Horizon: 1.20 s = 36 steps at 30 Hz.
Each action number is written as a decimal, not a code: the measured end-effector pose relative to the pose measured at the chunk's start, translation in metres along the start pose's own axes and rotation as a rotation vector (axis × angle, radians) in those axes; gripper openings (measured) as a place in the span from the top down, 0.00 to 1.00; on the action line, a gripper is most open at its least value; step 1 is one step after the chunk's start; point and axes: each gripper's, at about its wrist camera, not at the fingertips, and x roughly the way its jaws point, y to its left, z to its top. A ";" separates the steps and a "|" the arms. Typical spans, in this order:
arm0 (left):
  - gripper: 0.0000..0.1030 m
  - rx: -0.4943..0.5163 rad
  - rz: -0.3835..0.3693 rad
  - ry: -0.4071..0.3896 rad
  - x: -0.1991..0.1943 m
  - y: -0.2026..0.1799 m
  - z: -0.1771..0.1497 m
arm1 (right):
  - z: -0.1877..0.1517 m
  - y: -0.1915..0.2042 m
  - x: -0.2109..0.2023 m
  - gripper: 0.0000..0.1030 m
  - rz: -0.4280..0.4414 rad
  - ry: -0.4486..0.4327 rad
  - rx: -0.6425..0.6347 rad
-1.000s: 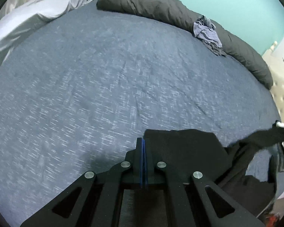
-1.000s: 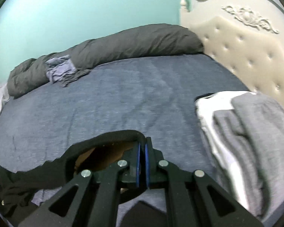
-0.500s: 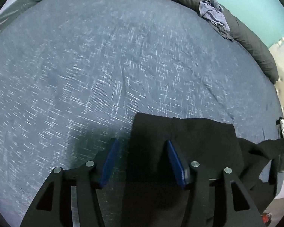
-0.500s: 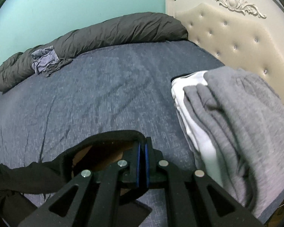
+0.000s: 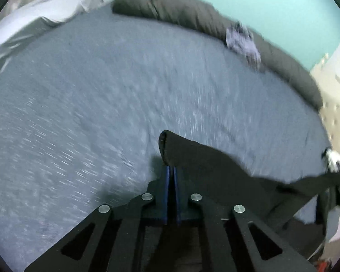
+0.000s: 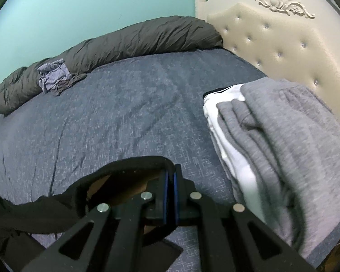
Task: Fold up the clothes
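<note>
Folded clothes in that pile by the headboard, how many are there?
2: a grey garment on top, and a white garment under it, by the headboard. More may hide beneath.

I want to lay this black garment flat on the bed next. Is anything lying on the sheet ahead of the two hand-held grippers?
Nothing visible blocks the middle. The blue sheet ahead of the black garment is bare. The folded grey and white stack sits at the right, and the rolled duvet with a crumpled cloth lies along the far edge.

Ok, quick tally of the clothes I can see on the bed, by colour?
Black: 1, the black garment pinched by the left gripper and the right gripper
Grey: 1, folded grey garment
White: 1, white garment under it
Blue-grey: 1, crumpled cloth
Total: 4
</note>
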 end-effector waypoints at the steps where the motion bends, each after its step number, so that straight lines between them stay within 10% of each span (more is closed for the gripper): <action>1: 0.98 -0.015 0.001 -0.028 -0.010 0.004 0.006 | 0.003 0.000 -0.002 0.96 -0.001 -0.006 0.002; 15: 0.99 -0.150 0.033 -0.176 -0.060 0.032 0.064 | 0.064 -0.003 -0.005 0.96 -0.024 -0.018 0.090; 21: 0.99 -0.134 0.105 -0.110 -0.021 0.027 0.070 | 0.072 -0.004 0.020 0.88 0.011 0.052 0.179; 25: 0.98 -0.172 0.130 -0.083 -0.003 0.035 0.058 | 0.065 0.002 0.022 0.59 0.031 0.039 0.150; 36: 0.89 -0.035 0.111 0.043 0.028 0.011 0.017 | -0.007 0.037 0.076 0.54 0.126 0.216 -0.077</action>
